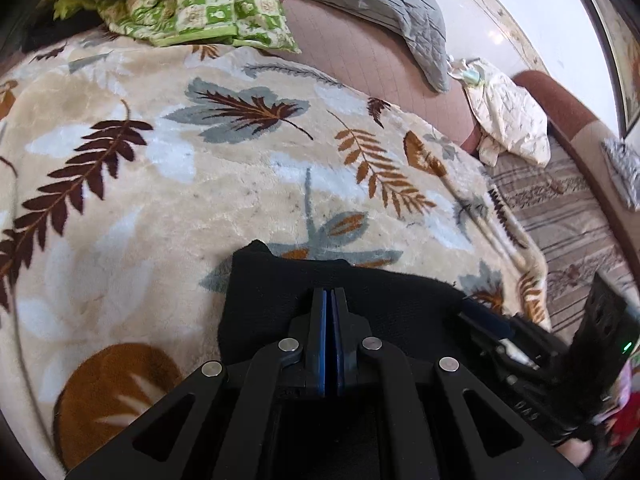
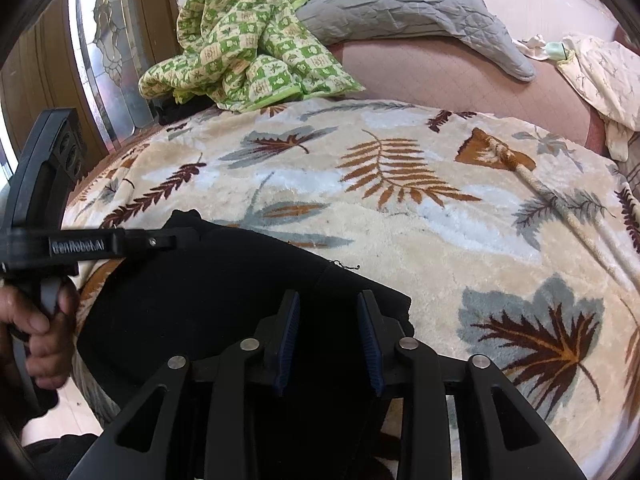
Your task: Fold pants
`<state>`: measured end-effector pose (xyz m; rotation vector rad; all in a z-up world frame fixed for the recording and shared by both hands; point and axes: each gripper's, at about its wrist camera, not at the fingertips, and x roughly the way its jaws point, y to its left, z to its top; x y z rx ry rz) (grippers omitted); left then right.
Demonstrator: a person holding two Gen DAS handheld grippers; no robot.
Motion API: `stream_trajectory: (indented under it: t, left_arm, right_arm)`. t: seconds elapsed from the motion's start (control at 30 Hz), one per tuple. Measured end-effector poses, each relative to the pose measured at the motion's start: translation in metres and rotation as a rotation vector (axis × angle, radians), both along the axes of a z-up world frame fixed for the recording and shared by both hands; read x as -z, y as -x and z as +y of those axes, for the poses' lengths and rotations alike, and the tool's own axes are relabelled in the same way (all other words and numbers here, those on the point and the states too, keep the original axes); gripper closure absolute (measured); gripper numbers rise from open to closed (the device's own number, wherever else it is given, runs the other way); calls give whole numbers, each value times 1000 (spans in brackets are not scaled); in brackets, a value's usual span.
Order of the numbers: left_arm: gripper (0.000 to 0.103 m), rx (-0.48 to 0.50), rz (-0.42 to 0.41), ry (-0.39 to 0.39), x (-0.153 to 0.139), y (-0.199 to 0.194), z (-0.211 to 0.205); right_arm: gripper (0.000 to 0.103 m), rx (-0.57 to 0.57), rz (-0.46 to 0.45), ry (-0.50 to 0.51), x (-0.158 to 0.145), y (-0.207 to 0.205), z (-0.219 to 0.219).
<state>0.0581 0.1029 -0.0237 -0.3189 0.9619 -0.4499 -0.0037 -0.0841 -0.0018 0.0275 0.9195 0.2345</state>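
Observation:
The black pants [image 1: 272,280] lie bunched in a folded heap on the leaf-patterned blanket [image 1: 160,200], near its front edge. My left gripper [image 1: 330,291] hovers over them with its blue pads pressed together; I see no cloth between them. The right wrist view shows the same pants [image 2: 200,292] spreading left and under my right gripper [image 2: 328,296]. Its blue pads stand apart with black cloth below the gap, and neither pad presses on it. The left gripper [image 2: 176,240] reaches in from the left, its tip above the pants' far corner, held by a hand [image 2: 44,332].
A green checked quilt [image 2: 248,52] and a grey quilted pillow [image 2: 420,4] lie at the far side of the bed. A cream cloth [image 2: 600,72] sits at the far right. A wooden panel with patterned glass [image 2: 108,40] stands at the left.

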Motion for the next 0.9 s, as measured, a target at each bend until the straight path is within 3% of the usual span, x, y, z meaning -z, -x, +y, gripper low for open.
stream_trajectory:
  t: [0.07,0.1,0.13,0.2,0.23,0.3,0.43,0.53,0.7,0.77,0.8,0.83,0.87,0.9]
  left_arm:
    - [96,-12,-37,-20,-17,7,4]
    - [89,-22,-68,-27,-25,12,8]
    - [75,-37,-105,-26,-34,18,13]
    - [57,-72,-160,4,-44,28,30]
    - [55,-88,-169,20,-45,31,38]
    - [55,-108,-146,42,-38,33,52]
    - [55,-58,4,121,-4,25,58]
    - [55,4,76,177,14,21,51]
    - [54,2,115,255,29,14,55]
    - [58,-22,129,284,32,11,61]
    - [61,-29,130,286,34,11,61]
    - [67,-35,132,281,34,11,61]
    - [70,-46,129,269,33,11,61]
    - [76,-50,127,266,32,11,58]
  right_arm:
    - [49,1,-16,8,-4,4,1]
    - [45,1,-23,4,-7,6,0]
    - [38,2,-34,-23,-12,10,-3]
    - [37,8,-44,-99,-18,17,-11]
    - [37,21,-47,-162,-21,21,-19]
    - [37,51,-34,-267,-22,27,-35]
    - [36,114,86,-450,0,28,-65]
    - [35,161,194,-486,23,26,-74]
    - [35,94,199,-569,31,22,-67]
    - [35,71,197,-550,31,21,-60]
    - [38,80,198,-559,32,21,-61]
    - [48,93,203,-579,33,21,-64]
    - [64,113,208,-607,34,22,-68]
    - [66,139,211,-643,36,22,-74]
